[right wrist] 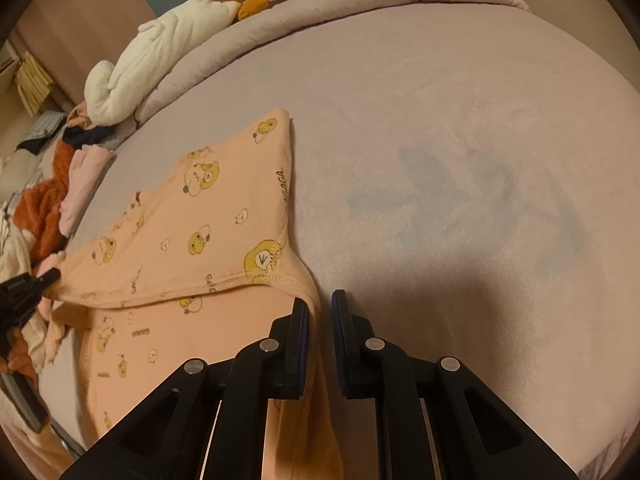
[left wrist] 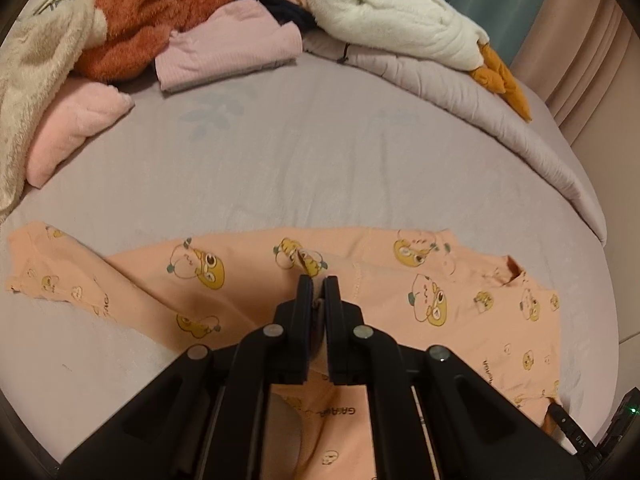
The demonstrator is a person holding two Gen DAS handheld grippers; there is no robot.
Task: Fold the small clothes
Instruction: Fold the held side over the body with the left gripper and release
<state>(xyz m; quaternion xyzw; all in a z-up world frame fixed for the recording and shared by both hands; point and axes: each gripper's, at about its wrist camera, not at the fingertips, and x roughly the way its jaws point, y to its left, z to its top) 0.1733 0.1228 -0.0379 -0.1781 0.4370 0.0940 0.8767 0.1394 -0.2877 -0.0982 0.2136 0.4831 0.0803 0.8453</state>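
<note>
Folding: peach printed top [left wrist: 248, 276] lies spread across the mauve bedsheet [left wrist: 320, 152], long axis running sideways before the left gripper [left wrist: 318, 280]
Left grip: jaws pinched narrow on a raised ridge of cloth
Right gripper [right wrist: 320, 308]: jaws slightly parted, hem draped between, grip uncertain
Fabric: thin soft jersey, limp, duck print
Backdrop: fluffy clothes pile [left wrist: 132, 28]
</note>
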